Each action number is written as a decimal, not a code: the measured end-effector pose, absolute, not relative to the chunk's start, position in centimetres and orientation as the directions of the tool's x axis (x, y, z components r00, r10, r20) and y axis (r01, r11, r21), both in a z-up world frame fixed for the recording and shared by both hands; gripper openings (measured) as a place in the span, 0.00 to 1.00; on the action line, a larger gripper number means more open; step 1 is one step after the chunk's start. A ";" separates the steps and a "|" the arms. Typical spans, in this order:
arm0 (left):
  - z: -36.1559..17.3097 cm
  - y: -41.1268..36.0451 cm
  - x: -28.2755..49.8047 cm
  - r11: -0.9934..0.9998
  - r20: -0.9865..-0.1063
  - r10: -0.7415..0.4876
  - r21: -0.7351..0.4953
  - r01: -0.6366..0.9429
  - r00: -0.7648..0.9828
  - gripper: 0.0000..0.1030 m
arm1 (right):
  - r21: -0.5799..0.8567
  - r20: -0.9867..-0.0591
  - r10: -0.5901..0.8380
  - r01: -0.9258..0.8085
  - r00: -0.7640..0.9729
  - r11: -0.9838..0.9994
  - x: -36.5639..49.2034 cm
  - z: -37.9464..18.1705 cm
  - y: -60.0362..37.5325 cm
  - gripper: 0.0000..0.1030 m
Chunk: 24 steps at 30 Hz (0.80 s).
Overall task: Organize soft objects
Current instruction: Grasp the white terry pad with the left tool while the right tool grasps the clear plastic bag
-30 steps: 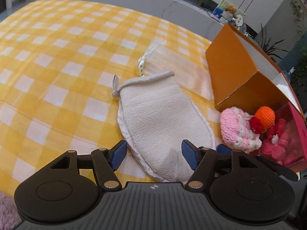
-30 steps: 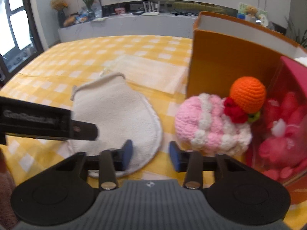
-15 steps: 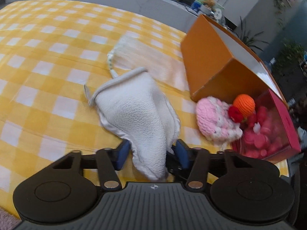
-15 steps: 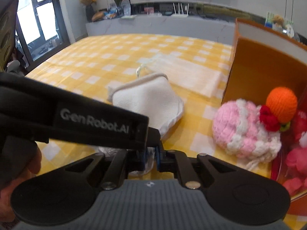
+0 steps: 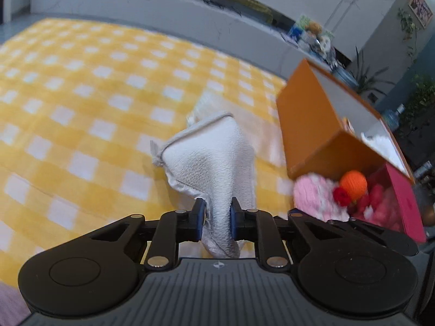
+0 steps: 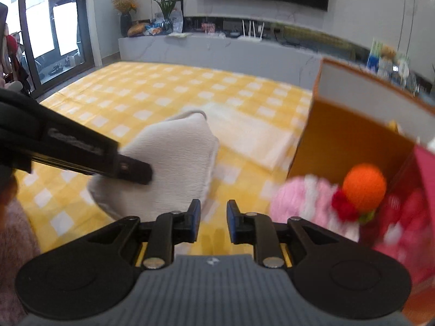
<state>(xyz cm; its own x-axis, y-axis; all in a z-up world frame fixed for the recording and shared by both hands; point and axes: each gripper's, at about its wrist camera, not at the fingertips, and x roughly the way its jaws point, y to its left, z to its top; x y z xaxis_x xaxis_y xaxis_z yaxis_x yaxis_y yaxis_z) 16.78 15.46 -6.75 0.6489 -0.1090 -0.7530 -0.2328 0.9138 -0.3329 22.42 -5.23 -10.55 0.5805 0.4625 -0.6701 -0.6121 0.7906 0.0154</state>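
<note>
The white mitt (image 5: 214, 157) is hanging bunched from the left gripper (image 5: 216, 214), its near end squeezed between the two blue pads, which are closing on the cloth. The far, cuffed end of the mitt is drooping toward the yellow checked cloth (image 5: 81, 103); whether it is touching that cloth cannot be told. In the right wrist view the mitt (image 6: 174, 163) is showing as a pale folded mass with the left gripper's black finger (image 6: 130, 169) lying across it.

The right gripper (image 6: 213, 221) is sitting just beside the mitt's near edge, on the side toward the orange box (image 6: 350, 138). Its jaws are opening and nothing is lying between them; only checked cloth is showing in the gap.

A flat cream towel (image 6: 250, 133) is lying on the checked cloth between the mitt and the orange box. The orange box is standing open, well to the side of the mitt. At the box's near corner a pink knitted toy (image 5: 318, 198) is resting, with an orange ball (image 5: 353, 184) and a small red knot (image 5: 341, 195) against it. A red box (image 5: 405, 203) of pink items is standing just beside the orange box.
</note>
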 end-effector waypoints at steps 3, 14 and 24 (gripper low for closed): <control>-6.2 16.6 17.0 0.912 -0.725 -0.045 -0.310 -0.268 0.687 0.20 | -0.029 -0.667 0.437 -0.607 0.604 0.794 24.1 -10.2 -3.5 0.40; -8.3 18.8 17.9 0.891 -0.724 0.050 -0.279 -0.359 0.688 0.20 | -0.113 -0.612 0.366 -0.535 0.701 0.837 31.0 -12.8 2.9 0.84; -8.7 18.6 18.0 0.893 -0.736 0.029 -0.285 -0.348 0.676 0.20 | -0.005 -0.692 0.371 -0.517 0.620 0.856 34.6 -15.1 3.5 0.74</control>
